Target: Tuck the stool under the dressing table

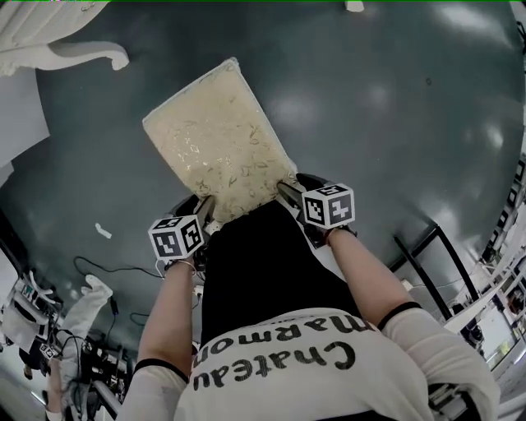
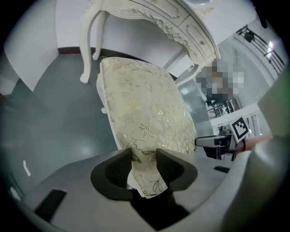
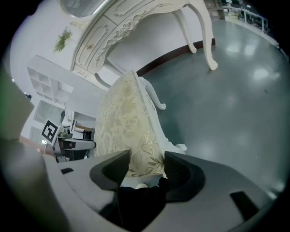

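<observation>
The stool (image 1: 218,140) has a cream cushion with a gold floral pattern and stands on the grey floor, its far end towards the white dressing table (image 1: 74,53). My left gripper (image 1: 205,210) is at its near left corner and my right gripper (image 1: 286,191) at its near right corner. In the left gripper view the jaws of the left gripper (image 2: 144,156) pinch the cushion (image 2: 145,104) corner. In the right gripper view the right gripper (image 3: 147,158) has the cushion (image 3: 127,122) edge filling its jaws. The carved table (image 2: 149,13) (image 3: 136,18) stands beyond the stool.
A curved white table leg (image 2: 86,50) reaches the floor just past the stool. Cables and equipment (image 1: 82,271) lie at the lower left, with a white scrap (image 1: 103,231) on the floor. A black metal frame (image 1: 427,247) stands at the right. A white shelf unit (image 3: 45,84) is by the wall.
</observation>
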{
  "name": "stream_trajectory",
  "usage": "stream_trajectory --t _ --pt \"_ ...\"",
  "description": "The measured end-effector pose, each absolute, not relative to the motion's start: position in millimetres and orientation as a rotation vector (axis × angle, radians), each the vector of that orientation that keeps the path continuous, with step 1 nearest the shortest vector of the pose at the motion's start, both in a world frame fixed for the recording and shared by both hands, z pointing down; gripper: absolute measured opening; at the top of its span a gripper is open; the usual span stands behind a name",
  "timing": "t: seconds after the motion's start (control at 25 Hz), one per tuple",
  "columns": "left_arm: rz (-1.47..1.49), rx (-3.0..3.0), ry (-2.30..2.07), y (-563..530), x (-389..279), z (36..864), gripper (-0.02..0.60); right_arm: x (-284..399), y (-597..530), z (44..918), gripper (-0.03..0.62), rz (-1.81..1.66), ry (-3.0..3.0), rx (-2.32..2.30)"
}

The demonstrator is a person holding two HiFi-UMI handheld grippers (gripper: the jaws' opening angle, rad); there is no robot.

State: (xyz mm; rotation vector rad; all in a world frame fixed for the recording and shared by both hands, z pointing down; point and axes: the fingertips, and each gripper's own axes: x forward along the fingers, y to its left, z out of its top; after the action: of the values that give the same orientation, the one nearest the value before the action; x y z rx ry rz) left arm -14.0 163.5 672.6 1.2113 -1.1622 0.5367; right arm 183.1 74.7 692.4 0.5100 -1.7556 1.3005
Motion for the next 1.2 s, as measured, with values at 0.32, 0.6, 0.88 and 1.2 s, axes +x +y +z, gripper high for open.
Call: stream_trajectory --t 0.32,0.6,0.88,1.2 --pt "0.624 1.457 -1.089 72.8 -4.4 670.1 0.17 213.0 55.9 693.3 0.256 1.549 -1.679 0.781" --pt "0.611 1.585 -1.033 3.4 -10.7 671.1 0.154 209.3 29.9 693.7 0.249 1.675 -1.558 1.045" --pt "0.684 1.722 -0.913 -64.4 -39.1 674.6 0.155 178.9 -20.5 694.6 0.244 1.709 -1.506 1.259" --pt "0.774 1.904 -0.764 -144.9 -76.1 676.9 0.16 134.8 -73.0 694.3 0.244 1.801 -1.46 1.541"
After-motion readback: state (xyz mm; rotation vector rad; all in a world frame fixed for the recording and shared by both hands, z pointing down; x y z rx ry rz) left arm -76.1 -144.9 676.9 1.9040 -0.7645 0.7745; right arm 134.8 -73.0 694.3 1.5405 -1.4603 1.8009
